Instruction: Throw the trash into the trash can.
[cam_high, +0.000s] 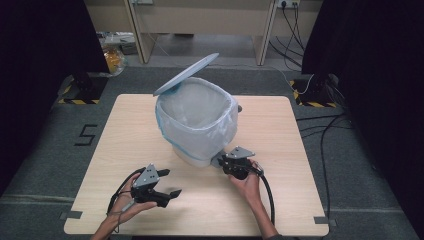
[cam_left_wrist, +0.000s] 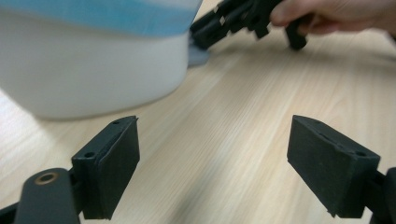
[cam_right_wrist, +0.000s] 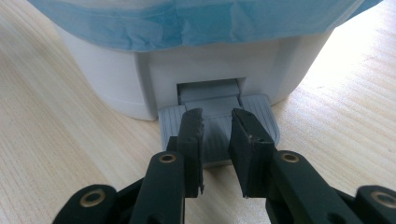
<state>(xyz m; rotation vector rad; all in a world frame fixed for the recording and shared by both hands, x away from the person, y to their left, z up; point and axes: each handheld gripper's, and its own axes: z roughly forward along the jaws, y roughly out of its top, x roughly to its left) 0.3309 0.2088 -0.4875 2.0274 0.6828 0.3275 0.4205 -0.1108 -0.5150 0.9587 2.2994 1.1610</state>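
Observation:
A white pedal bin (cam_high: 197, 120) lined with a pale blue bag stands mid-table, and its grey lid (cam_high: 186, 74) is tilted up and open at the back left. My right gripper (cam_high: 221, 161) is at the bin's front right foot. In the right gripper view its jaws (cam_right_wrist: 217, 123) are shut to a narrow gap, with the tips resting on the grey ribbed pedal (cam_right_wrist: 261, 116) and nothing between them. My left gripper (cam_high: 171, 182) is held low over the table, front left of the bin. It (cam_left_wrist: 212, 161) is wide open and empty, and faces the bin's base (cam_left_wrist: 93, 70).
The light wooden table (cam_high: 125, 135) has bare wood to the left, right and front of the bin. Cables trail from both grippers toward the front edge. Beyond the table are grey carpet, dark curtains at both sides and stand feet with hazard tape (cam_high: 77, 100).

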